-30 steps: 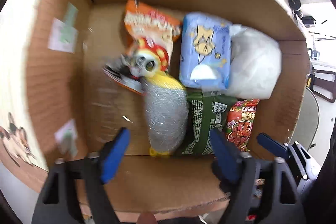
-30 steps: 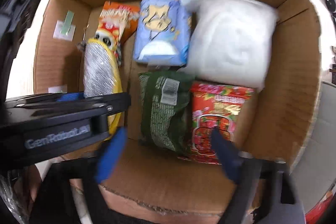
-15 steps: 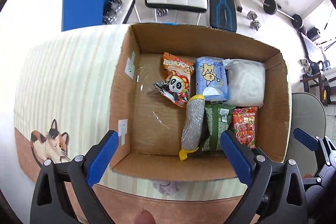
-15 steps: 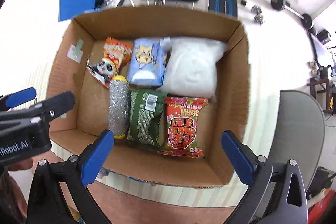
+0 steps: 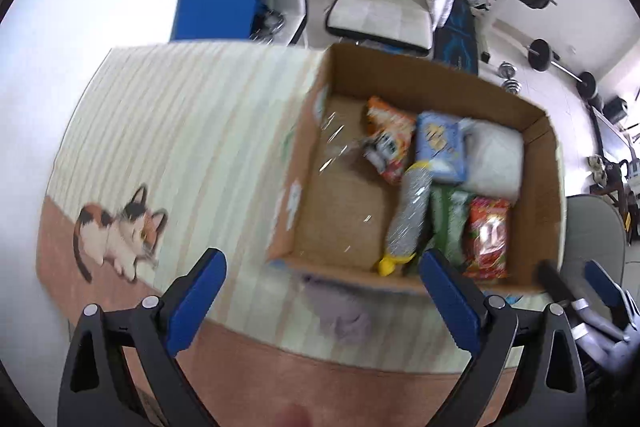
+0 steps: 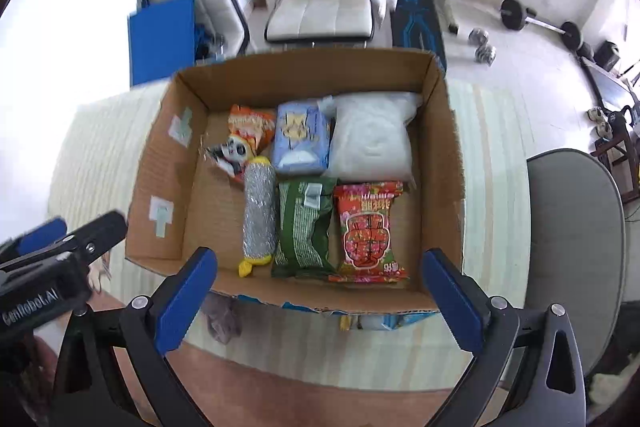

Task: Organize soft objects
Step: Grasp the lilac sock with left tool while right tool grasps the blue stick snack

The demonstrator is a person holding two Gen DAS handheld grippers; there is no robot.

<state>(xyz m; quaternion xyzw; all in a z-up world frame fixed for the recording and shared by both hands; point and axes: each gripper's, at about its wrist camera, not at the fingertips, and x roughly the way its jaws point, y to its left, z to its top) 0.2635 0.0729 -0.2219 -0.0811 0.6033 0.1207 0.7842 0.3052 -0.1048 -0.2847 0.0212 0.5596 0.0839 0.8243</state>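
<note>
Jaws of both grippers, left [image 5: 318, 301] and right [image 6: 320, 297], stand apart, empty. Snack packs [image 6: 370, 231] lie side by side inside cardboard box [image 6: 444, 155] at desk's far edge, presumably packed tight to save space.

White lettering reading "GenRobot.AI" runs along the black body of the left gripper [image 6: 56, 251]; print on the snack packets is too blurred to read.

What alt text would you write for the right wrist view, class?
An open brown cardboard box on a striped mat holds six soft packs, including a red snack packet and a white pillow-like bag. The open right gripper hovers above, empty.
</note>
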